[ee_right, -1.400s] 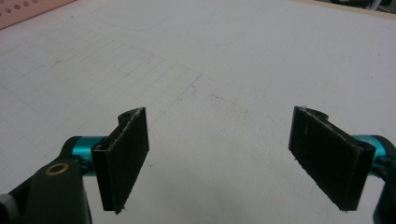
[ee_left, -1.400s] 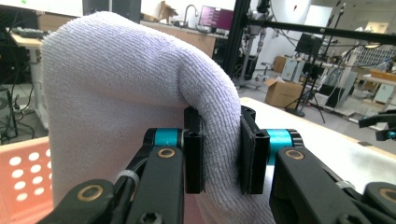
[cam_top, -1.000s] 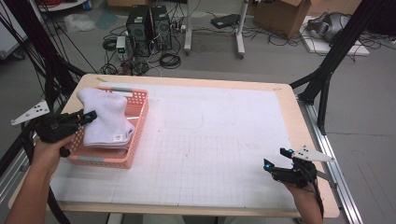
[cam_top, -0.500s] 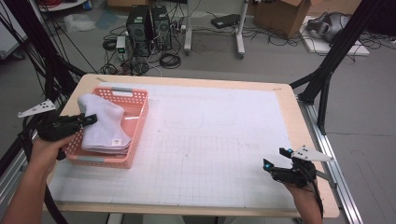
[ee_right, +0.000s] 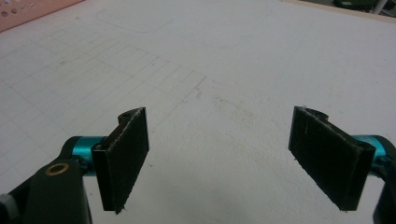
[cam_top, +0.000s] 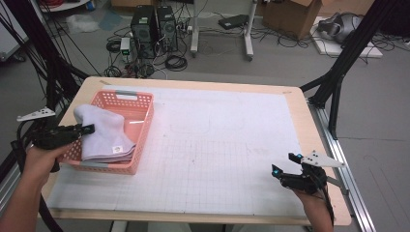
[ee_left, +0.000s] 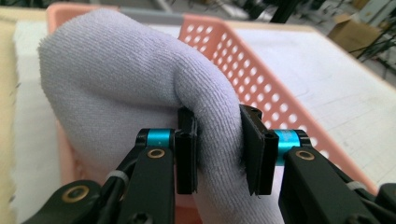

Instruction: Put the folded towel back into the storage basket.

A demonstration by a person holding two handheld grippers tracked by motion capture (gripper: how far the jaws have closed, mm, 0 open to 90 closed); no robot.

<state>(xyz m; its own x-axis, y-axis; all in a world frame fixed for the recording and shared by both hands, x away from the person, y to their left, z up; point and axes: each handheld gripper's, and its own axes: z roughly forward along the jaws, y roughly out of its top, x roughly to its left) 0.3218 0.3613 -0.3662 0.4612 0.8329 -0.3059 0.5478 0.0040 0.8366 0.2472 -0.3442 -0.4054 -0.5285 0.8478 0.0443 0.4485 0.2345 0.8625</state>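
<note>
Towel pinched at the pink basket

The left hand-held gripper point(ee_left: 217, 149) held a fold of the lavender towel point(ee_left: 140, 84) over the pink basket point(cam_top: 140, 104) at the tabletop's point(cam_top: 232, 96) left; the right hand-held gripper point(ee_right: 233, 158) gaped wide, near right.

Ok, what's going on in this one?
A person works at a table with a handheld gripper in each hand. The left gripper is shut on a fold of a pale lavender towel, lifting part of it out of a pink plastic basket at the table's left side; other folded towels lie in the basket beneath it. The right gripper hangs open over the white gridded mat near the right front corner, holding nothing.
</note>
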